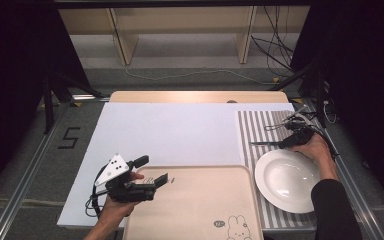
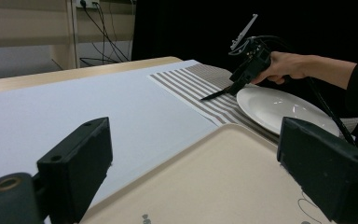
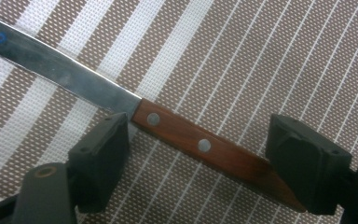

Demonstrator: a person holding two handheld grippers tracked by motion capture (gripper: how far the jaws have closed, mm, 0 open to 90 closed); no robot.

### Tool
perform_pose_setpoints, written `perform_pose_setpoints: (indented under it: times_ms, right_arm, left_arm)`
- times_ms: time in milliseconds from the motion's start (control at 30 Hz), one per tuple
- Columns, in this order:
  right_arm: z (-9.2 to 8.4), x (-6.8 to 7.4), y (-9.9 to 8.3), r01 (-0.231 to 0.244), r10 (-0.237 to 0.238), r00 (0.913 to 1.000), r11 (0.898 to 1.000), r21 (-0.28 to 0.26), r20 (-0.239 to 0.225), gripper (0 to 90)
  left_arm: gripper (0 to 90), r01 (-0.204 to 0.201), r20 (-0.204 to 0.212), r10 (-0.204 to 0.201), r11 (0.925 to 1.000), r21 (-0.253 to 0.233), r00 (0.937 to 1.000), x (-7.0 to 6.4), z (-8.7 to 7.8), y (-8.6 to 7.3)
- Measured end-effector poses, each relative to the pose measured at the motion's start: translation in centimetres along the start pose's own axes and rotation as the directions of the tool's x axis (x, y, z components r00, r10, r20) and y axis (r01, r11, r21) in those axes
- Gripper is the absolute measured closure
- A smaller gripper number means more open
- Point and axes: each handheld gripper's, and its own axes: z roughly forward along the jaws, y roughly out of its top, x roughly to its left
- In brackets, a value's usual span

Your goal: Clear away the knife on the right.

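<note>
**Right gripper view: jaws straddle the knife handle, grasp not yet made**

Right gripper view puts the knife (image 3: 168, 121) flat on the striped placemat (image 3: 261, 56), its steel blade running up to the left and its riveted wooden handle lying slantwise between the two black jaws. The jaws stand wide apart, one on each side of the handle; the far end of the handle runs under the right-hand jaw, but neither pad appears to press on the wood. The step in hand, as I judge it, is the reach for the knife, with the grip itself not yet taken.

In the high view the right gripper (image 1: 284, 143) sits over the placemat just beyond the white plate (image 1: 286, 180), with the knife pointing leftward from it. The left gripper (image 1: 152, 172) hovers over the near left corner of the beige tray (image 1: 200, 200), its jaws also apart and holding nothing; the left gripper view shows the tray surface between them.

The next move probably calls for settling the right jaws squarely across the handle, near the rivets, and closing firmly before any lift. Because the handle lies at a slant to the jaws, a slight turn of the wrist would likely give a truer hold and keep the blade from swinging.
</note>
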Motion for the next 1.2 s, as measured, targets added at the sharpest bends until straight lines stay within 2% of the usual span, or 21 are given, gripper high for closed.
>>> perform_pose_setpoints:
  times_ms: [200, 400, 433, 600, 633, 800, 867, 1000, 1133, 1200]
  right_arm:
    - [-0.2, -0.2, -0.1, -0.004, 0.006, 0.9994, 0.999, 0.047, -0.033, 28.0]
    - [-0.5, -0.3, -0.1, -0.005, 0.009, 0.9987, 0.997, 0.077, -0.049, 40.0]
    - [-0.5, -0.4, -0.1, 0.017, -0.013, 0.9985, 0.997, 0.077, -0.053, 43.2]
    - [-0.6, -0.1, 0.2, 0.02, -0.014, 0.9978, 0.995, 0.098, -0.065, 51.3]
    - [-0.7, 0.1, 0.3, 0.035, -0.027, 0.9972, 0.993, 0.11, -0.07, 56.4]
    - [-0.7, 0.7, 0.8, 0.061, -0.053, 0.9967, 0.989, 0.132, -0.062, 63.5]
    - [-0.7, 0.9, 0.9, 0.086, -0.076, 0.9946, 0.986, 0.142, -0.07, 70.8]
    - [-0.7, 1.1, 0.9, 0.112, -0.102, 0.9915, 0.984, 0.138, -0.081, 76.3]
    - [-0.8, 1.4, 1.0, 0.111, -0.102, 0.9925, 0.983, 0.147, -0.067, 77.1]
    - [-0.8, 1.6, 1.1, 0.14, -0.133, 0.9896, 0.979, 0.147, -0.056, 77.4]
  left_arm:
    - [10.2, -0.004, 0.0, 0.004, 1.0, 0.001, 1.0, 0.0, 0.0, 0.0]
    - [10.3, -0.004, 0.0, 0.004, 1.0, 0.001, 1.0, 0.0, 0.0, 0.0]
    - [10.3, -0.004, -0.001, 0.004, 1.0, 0.001, 1.0, 0.0, 0.0, 0.0]
    - [10.3, -0.004, -0.002, 0.004, 1.0, 0.001, 1.0, 0.0, 0.0, 0.0]
    - [10.3, -0.003, -0.002, 0.003, 1.0, 0.001, 1.0, 0.0, 0.0, 0.0]
    - [10.3, -0.006, -0.002, 0.006, 1.0, 0.001, 1.0, 0.0, 0.1, 0.0]
    - [10.3, -0.007, -0.003, 0.007, 1.0, 0.0, 1.0, 0.0, 0.0, 0.0]
    - [10.3, -0.004, -0.003, 0.004, 1.0, 0.0, 1.0, 0.0, 0.0, 0.0]
    - [10.3, -0.006, -0.004, 0.006, 1.0, 0.002, 1.0, 0.0, 0.0, 0.0]
    - [10.3, -0.001, -0.004, 0.001, 1.0, 0.004, 1.0, 0.0, 0.1, 0.0]
